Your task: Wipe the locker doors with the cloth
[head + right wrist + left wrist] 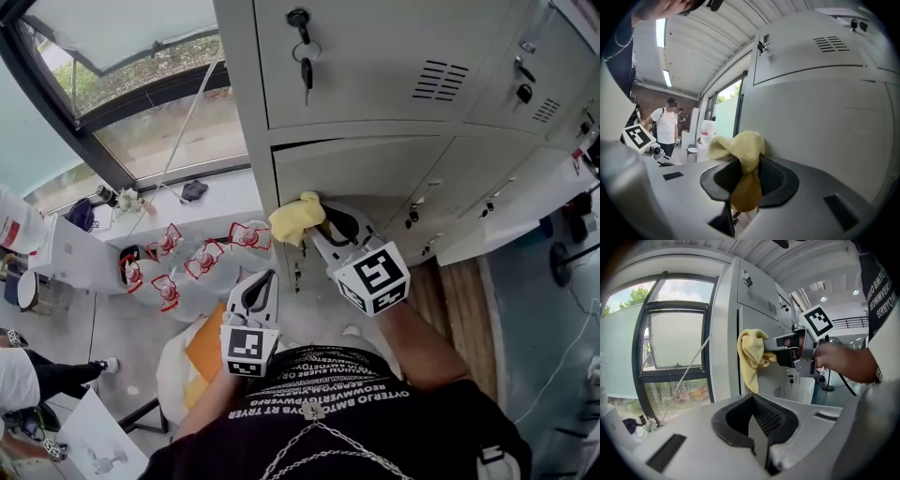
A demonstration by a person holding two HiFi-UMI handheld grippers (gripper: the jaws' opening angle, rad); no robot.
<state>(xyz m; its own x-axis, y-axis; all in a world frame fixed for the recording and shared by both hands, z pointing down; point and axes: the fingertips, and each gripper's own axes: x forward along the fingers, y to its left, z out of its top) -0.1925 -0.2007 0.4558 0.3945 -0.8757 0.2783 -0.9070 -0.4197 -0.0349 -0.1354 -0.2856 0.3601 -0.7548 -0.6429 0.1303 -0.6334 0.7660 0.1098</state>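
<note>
Lockers by window. Right tongs pinch cloth at door; left tongs pressed together. We should wipe flat, overlapping.

The locker doors look like smooth painted sheet metal, pale grey and matt. The cloth is soft, nappy yellow fabric, nipped between the black ribbed pads of the right tongs. Their shell, like that of the left tongs, is matt white plastic. At three o'clock lie wood-grain floor planks; at twelve the keys show dark metal
</note>
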